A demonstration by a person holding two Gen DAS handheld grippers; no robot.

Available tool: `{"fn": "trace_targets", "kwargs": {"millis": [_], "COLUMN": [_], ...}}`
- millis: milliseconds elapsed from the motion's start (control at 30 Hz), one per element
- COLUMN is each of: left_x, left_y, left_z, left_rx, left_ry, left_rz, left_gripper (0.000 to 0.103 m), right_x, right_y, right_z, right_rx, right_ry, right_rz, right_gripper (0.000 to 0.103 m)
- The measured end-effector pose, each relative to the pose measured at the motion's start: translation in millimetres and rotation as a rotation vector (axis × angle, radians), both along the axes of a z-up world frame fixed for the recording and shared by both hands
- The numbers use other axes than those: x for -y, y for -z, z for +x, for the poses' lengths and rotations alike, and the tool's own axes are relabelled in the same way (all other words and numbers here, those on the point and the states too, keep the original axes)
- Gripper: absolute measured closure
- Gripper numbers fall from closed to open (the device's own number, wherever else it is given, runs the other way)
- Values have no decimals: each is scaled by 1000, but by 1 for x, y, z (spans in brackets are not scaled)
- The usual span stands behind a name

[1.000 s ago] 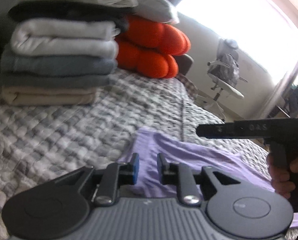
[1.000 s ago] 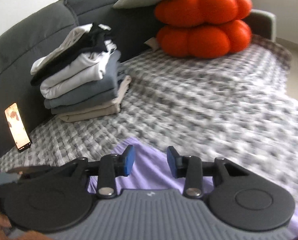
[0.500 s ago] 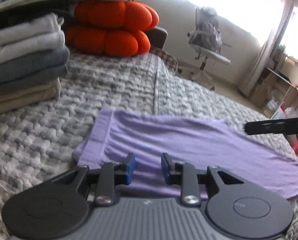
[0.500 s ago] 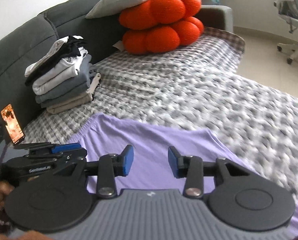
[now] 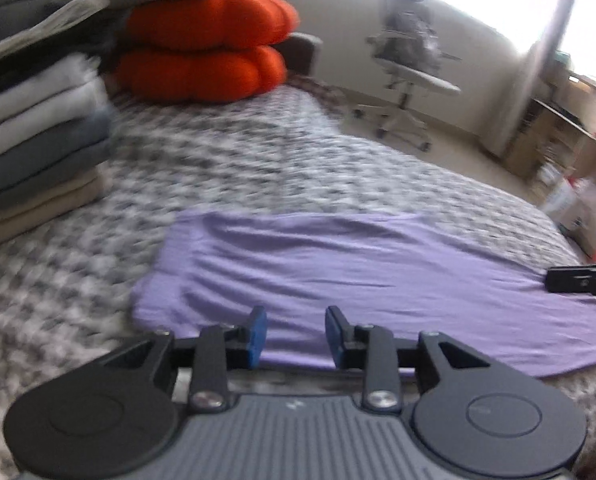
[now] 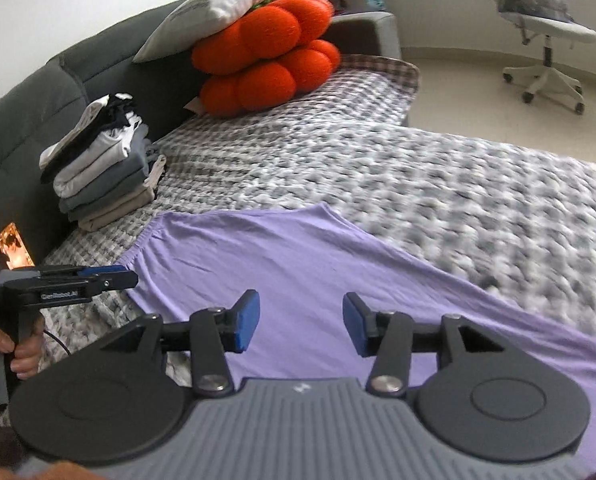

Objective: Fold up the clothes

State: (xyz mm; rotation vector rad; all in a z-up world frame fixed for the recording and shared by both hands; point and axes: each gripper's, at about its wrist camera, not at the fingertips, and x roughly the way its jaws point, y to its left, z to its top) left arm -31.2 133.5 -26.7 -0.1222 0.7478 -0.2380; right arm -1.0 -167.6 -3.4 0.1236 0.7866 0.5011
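A purple garment (image 5: 358,276) (image 6: 281,276) lies spread flat on the grey checked bed cover (image 5: 257,168) (image 6: 438,184). My left gripper (image 5: 291,338) hovers above the garment's near edge; its jaws are opening and nothing is between the blue pads. My right gripper (image 6: 301,322) hangs over the middle of the purple cloth, jaws also opening, with only air between them. The right view shows the left gripper (image 6: 115,274) from the side at the garment's left corner, held by a hand (image 6: 21,352). The right gripper's tip (image 5: 578,278) shows at the right edge of the left view.
A stack of folded clothes (image 5: 37,148) (image 6: 101,172) sits against the dark headboard (image 6: 37,96). Orange cushions (image 5: 205,48) (image 6: 265,56) under a white pillow (image 6: 221,8) lie at the far end. A lit phone (image 6: 13,244) leans at the left. An office chair (image 5: 410,64) (image 6: 546,28) stands on the floor.
Both grippers have pulled back and apart across the bed, so more of the spread purple garment shows. Both pairs of jaws have widened. The right gripper has slid toward the right.
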Motion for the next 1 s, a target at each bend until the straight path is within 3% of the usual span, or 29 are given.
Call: {"fn": "trace_targets", "kwargs": {"millis": [233, 433, 600, 867, 1000], "left_x": [59, 115, 155, 179, 187], "left_y": [-11, -7, 4, 21, 17], "left_z": [-5, -12, -22, -32, -34], "left_rx": [27, 50, 40, 14, 15], "left_ry": [204, 405, 563, 660, 689], "left_rz": [3, 78, 146, 263, 238], "left_gripper": [67, 67, 67, 67, 67], "right_x": [34, 57, 84, 138, 159], "right_y": [12, 25, 36, 49, 47], "right_z": [-23, -46, -65, -97, -110], "right_rx": [4, 38, 35, -3, -21], "right_ry": [45, 42, 66, 173, 233], "right_rz": [-32, -126, -148, -126, -120], "right_gripper": [52, 52, 52, 52, 52]}}
